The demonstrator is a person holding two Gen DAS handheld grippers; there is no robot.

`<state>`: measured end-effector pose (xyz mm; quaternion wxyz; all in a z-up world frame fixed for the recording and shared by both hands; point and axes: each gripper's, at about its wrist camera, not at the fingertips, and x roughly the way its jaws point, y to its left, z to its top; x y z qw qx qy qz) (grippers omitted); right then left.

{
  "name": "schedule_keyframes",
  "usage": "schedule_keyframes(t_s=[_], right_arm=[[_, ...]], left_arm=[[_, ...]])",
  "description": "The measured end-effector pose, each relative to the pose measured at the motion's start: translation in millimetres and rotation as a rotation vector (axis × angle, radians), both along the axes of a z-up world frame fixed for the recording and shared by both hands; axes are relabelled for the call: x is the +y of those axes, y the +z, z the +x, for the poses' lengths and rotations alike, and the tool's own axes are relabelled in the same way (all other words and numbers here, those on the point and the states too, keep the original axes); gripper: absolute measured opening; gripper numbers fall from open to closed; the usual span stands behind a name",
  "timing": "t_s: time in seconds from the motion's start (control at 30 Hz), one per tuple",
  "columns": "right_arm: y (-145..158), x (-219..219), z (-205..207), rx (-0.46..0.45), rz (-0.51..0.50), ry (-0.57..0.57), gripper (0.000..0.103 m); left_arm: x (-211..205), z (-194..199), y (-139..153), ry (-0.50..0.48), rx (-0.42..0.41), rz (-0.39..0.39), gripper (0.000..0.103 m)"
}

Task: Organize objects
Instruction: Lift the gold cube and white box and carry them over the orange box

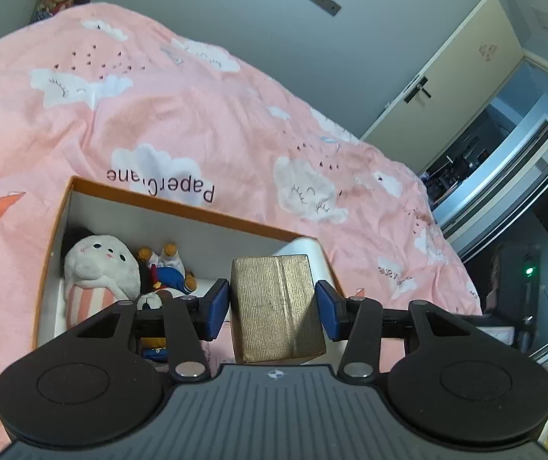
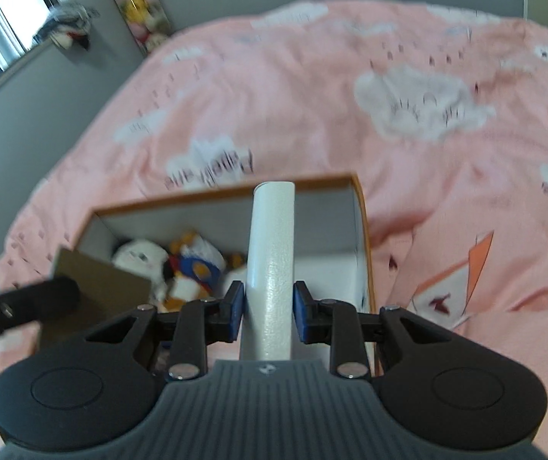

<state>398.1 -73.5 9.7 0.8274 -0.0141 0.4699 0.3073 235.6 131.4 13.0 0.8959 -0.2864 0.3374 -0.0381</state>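
On the bed, over a pink quilt [image 1: 197, 115] printed with white clouds, sits an open box [image 1: 182, 207] with an orange rim and white inner walls. It serves as the reference point for all that follows.

Inside the box, against its far-left corner, lies a white plush toy [image 1: 99, 268] with a striped pink lower part. Just beside it, toward the middle of the box, lies a duck doll [image 1: 166, 276] in a blue and white outfit with orange feet. The two toys touch.

Left claw [image 1: 273, 306]: clamped on a gold box [image 1: 278, 306], both blue pads pressed against its side faces. The gold box hangs above the open box, near its right-hand wall, tilted slightly. In the right wrist view the same gold box [image 2: 97, 283] shows over the open box's left side, with the left claw's dark finger across it.

Right claw [image 2: 267, 310]: clamped on a white roll [image 2: 272, 268], both blue pads against its sides. The roll points away from the claw along the fingers, and its far end reaches past the rear rim of the open box [image 2: 228, 191]. It stands over the right half of the box, to the right of the toys. In the left wrist view a white rounded shape [image 1: 301, 247] shows behind the gold box, at the open box's right wall; whether it is that roll cannot be told.

The right wrist view is blurred.
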Motion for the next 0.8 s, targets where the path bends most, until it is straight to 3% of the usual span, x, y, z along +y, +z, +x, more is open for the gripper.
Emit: schedule_keyframes(t_s=[0.2,0.4,0.63,0.8], right_arm=[[-21,4,3,0.087,-0.076,0.004,0.029],[-23,6,13,0.14,-0.115,0.004,0.029],[-20,5,16,0.168,-0.114,0.009,0.029],[-20,6,16,0.165,-0.143,0.029,0.032]], left_arm=[[0,14,-15,-0.021,0.036,-0.008,0.055],[-9,25,-30,-0.07,0.079,-0.015,0.055],[-18,30,-48,-0.082,0.186,0.051,0.056],[-15,29,-49,-0.075,0.213,0.048,0.056]])
